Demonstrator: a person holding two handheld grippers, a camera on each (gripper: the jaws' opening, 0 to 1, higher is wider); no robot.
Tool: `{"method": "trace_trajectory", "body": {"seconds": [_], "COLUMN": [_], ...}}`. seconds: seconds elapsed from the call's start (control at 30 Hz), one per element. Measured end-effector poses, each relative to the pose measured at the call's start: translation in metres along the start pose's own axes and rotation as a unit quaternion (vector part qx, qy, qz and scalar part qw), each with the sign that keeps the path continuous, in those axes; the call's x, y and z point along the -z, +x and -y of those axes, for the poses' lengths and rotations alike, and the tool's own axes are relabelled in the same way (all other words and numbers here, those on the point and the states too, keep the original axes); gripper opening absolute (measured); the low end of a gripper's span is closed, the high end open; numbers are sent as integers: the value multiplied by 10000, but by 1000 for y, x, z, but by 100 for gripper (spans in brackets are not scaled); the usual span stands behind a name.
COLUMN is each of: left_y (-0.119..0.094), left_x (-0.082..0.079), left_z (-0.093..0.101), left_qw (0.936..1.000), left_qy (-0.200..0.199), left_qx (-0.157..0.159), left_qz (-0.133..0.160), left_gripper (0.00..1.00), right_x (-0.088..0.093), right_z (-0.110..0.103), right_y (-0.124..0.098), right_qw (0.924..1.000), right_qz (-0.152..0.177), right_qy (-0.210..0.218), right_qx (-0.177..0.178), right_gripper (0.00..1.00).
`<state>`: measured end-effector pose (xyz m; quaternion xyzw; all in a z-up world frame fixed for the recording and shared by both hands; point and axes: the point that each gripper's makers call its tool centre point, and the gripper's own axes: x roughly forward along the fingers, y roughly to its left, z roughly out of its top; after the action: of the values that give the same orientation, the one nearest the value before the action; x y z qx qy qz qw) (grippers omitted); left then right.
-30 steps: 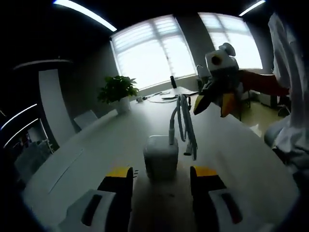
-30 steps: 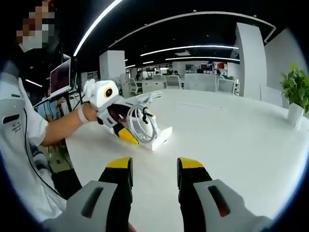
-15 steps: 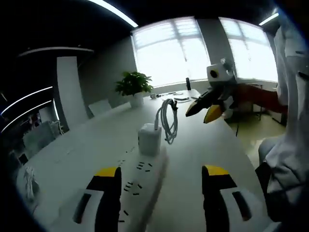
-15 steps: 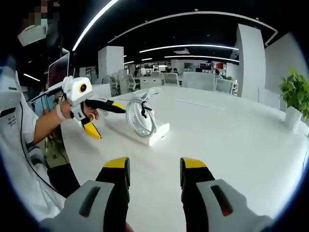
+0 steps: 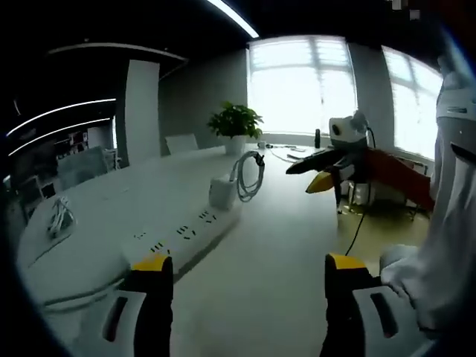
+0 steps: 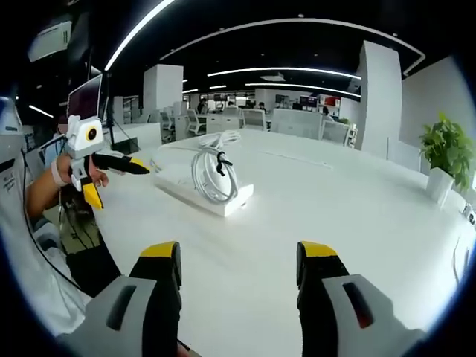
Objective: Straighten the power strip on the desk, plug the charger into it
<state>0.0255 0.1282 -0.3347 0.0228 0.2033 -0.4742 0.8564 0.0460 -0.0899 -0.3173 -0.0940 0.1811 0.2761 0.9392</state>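
Lying flat on the white desk (image 6: pixel 312 193), the long white power strip (image 5: pixel 182 236) ran from about 8 o'clock toward the middle of the left gripper view, its socket slots facing up. The white charger (image 5: pixel 221 191) stood plugged in at its far end, with its coiled white cable (image 5: pixel 248 175) looped upright just beside it. The left gripper (image 5: pixel 242 277) hovered over the near end, jaws spread wide and empty. The right gripper (image 6: pixel 236 264) also stood open, holding nothing. A potted plant (image 5: pixel 236 123) sat at 12 o'clock. No writing was legible.
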Motion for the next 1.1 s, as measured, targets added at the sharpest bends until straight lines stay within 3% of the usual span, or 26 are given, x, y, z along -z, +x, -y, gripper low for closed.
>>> {"method": "trace_trajectory", "body": {"seconds": [0.17,0.47,0.53,0.73,0.83,1.1], "left_y": [-17,-52,-63,-98,-114,-127], "left_x": [7,25,27,27,26,33], "left_z": [-6,-5,-8,-15,-20,-14], "left_qw": [9989,9949,9923,9851,9799,9761], "left_qy": [-27,-94,-166,-423,-517,-402], "left_qx": [-456,-927,-1149,-1640,-1918,-2123], "left_qz": [-61,-381,-440,-286,-165,-232], "left_gripper": [96,96,96,96,96,96], "right_x": [0,12,13,20,24,24], "right_z": [-2,-5,-5,0,-1,-13], "right_y": [-10,-32,-37,-51,-56,-69], "right_qw": [9999,9992,9991,9973,9965,9962], "right_qz": [10,-149,-130,-187,-177,-108], "right_qy": [-23,-6,-7,93,227,349], "right_qx": [134,364,413,701,778,795], "right_gripper": [68,81,85,88,96,97]}}
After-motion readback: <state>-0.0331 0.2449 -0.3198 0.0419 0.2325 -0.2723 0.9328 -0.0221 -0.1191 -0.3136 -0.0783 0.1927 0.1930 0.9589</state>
